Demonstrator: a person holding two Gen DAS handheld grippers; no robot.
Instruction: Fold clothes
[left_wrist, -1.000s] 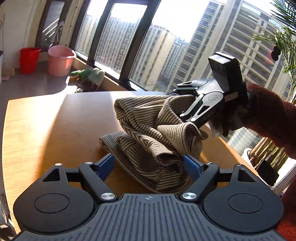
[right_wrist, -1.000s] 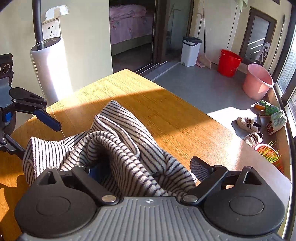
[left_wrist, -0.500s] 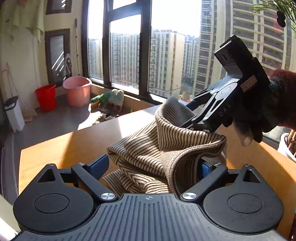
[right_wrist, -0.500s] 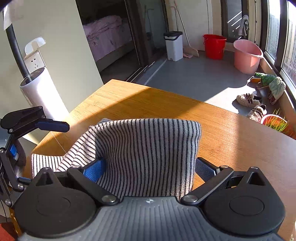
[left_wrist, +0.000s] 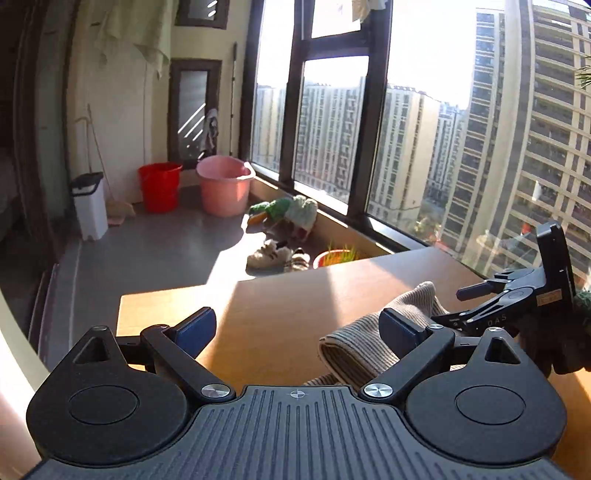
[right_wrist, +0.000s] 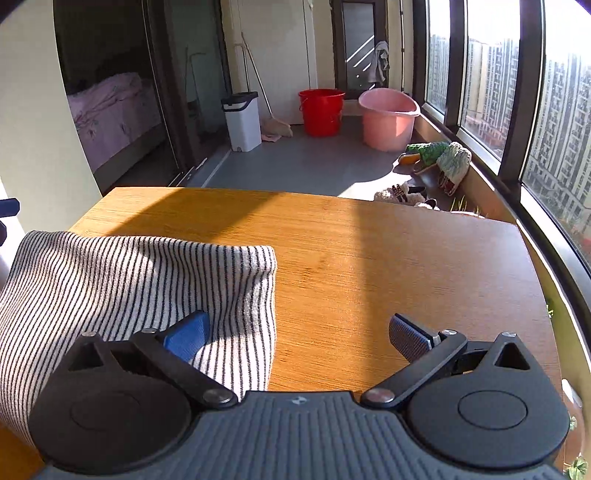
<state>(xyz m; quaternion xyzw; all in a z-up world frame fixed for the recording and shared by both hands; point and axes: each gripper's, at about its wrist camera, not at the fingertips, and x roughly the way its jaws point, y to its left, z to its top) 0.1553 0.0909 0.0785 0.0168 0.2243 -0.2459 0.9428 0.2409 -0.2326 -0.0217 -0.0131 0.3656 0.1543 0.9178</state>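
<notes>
On the wooden table (right_wrist: 369, 258) the striped cloth (right_wrist: 129, 280) lies at the left, both the left gripper (left_wrist: 295, 328) and right gripper (right_wrist: 295, 332) wide open and empty, so pinch two corners evenly next.

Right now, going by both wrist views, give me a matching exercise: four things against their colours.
Things:
1. bucket
2. tub
3. garment
4. bin

Colours:
A. white with a black lid
B. red
C. pink
D. pale with dark stripes

Pairs: 1-B, 2-C, 3-D, 4-A
</notes>
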